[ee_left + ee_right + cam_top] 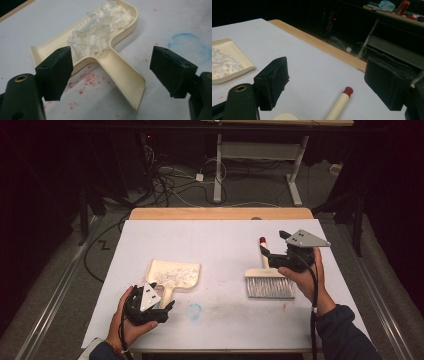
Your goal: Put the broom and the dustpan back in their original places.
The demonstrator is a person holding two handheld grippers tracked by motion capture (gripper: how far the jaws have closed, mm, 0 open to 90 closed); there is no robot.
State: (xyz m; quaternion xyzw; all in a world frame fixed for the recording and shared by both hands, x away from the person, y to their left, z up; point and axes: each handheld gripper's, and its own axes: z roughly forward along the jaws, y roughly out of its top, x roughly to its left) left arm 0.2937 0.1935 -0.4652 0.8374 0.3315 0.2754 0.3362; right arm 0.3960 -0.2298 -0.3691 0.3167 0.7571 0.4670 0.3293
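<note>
Black hand-held gripper [169, 307], grey plate, dark sleeves.

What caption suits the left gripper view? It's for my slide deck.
Open left gripper poised over the handle of a cream dustpan full of white paper shreds.

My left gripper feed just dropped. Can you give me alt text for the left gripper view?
The left gripper is open, its two black jaws standing on either side of the cream dustpan's handle without touching it. The dustpan lies flat on the white table, holding white paper shreds; red specks and a blue ring stain mark the table.
</note>
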